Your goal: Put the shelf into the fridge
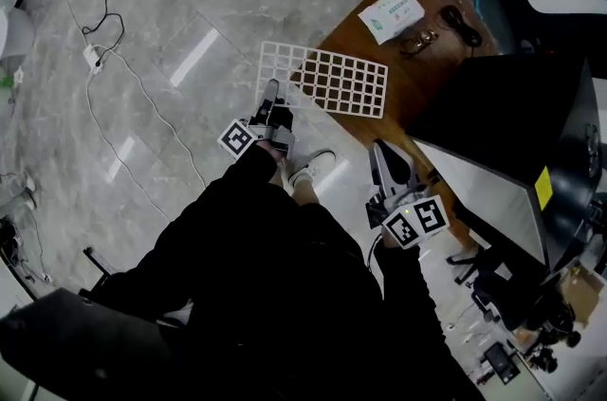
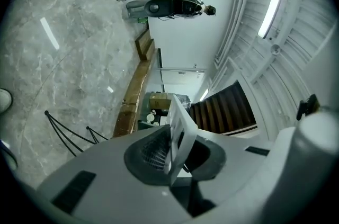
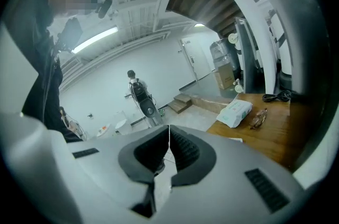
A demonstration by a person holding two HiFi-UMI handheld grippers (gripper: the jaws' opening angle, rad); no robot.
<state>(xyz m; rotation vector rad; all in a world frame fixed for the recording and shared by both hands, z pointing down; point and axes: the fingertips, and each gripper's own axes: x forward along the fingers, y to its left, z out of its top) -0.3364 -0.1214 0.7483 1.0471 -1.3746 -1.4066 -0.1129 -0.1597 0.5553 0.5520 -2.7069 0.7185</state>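
The task is at an early stage: the shelf, a white grid, is gripped but not yet in any fridge, so the carrying across, the lining up and the sliding in all look to be left. In the head view the shelf sits at the upper middle of the frame, spread out flat, partly over the grey floor and partly over the near edge of the wooden surface; whether it touches that surface cannot be told. The left gripper meets it at its lower left corner, and in the left gripper view the jaws are clamped on the shelf's edge, which stands up between the ribbed pads as a thin white bar, the rest of the grid running away from the camera. The right gripper hangs at the lower right of the shelf, apart from it, and its own view shows the jaws pressed together with nothing between them. A dark cabinet at the right of the head view may be the fridge, well to the right of the shelf
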